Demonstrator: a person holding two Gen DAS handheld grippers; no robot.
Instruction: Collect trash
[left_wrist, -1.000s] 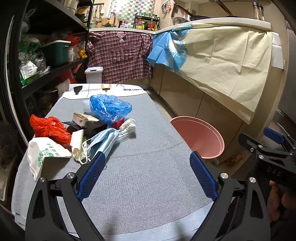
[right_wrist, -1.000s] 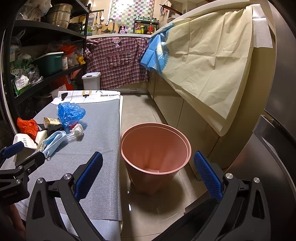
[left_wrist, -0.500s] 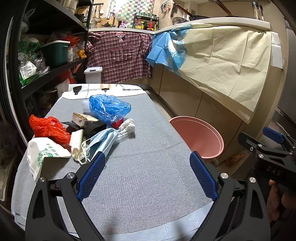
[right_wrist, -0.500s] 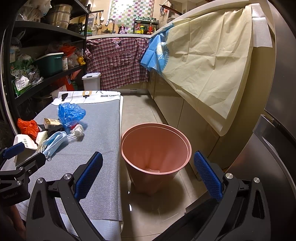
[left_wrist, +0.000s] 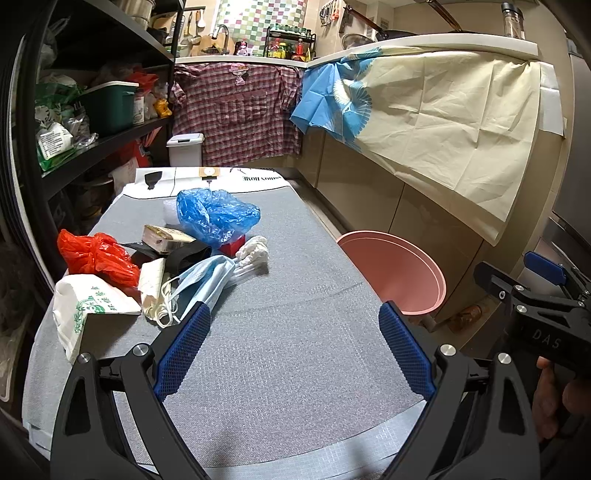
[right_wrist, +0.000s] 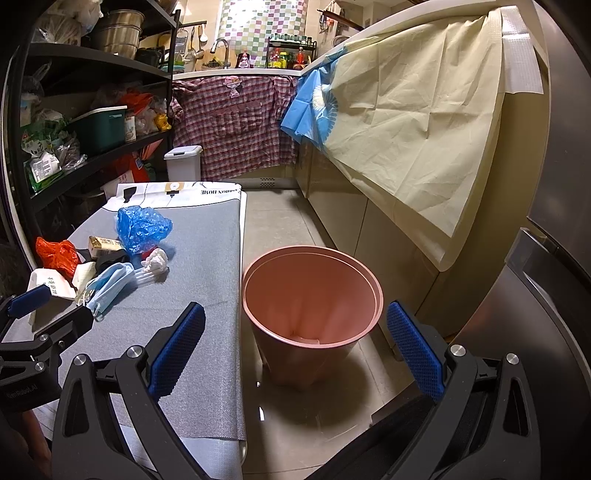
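Broadly, the grey surface (left_wrist: 295, 350) runs lengthwise away from both cameras, the pink bin (right_wrist: 310, 295) upright on the floor beside its right edge. Trash clusters far-left — blue bag (left_wrist: 214, 218), red bag (left_wrist: 96, 258), face mask (left_wrist: 207, 280) lying diagonally. Left gripper (left_wrist: 295, 347) and right gripper (right_wrist: 295, 343) — jaws spread wide, empty.

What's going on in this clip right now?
A person holds a gripper in each hand over a grey-covered table. The left gripper and right gripper are both open and empty. A pile of trash, including a blue plastic bag, a face mask and a red bag, sits untouched on the table. The pink bin on the floor beside it looks nearly empty.
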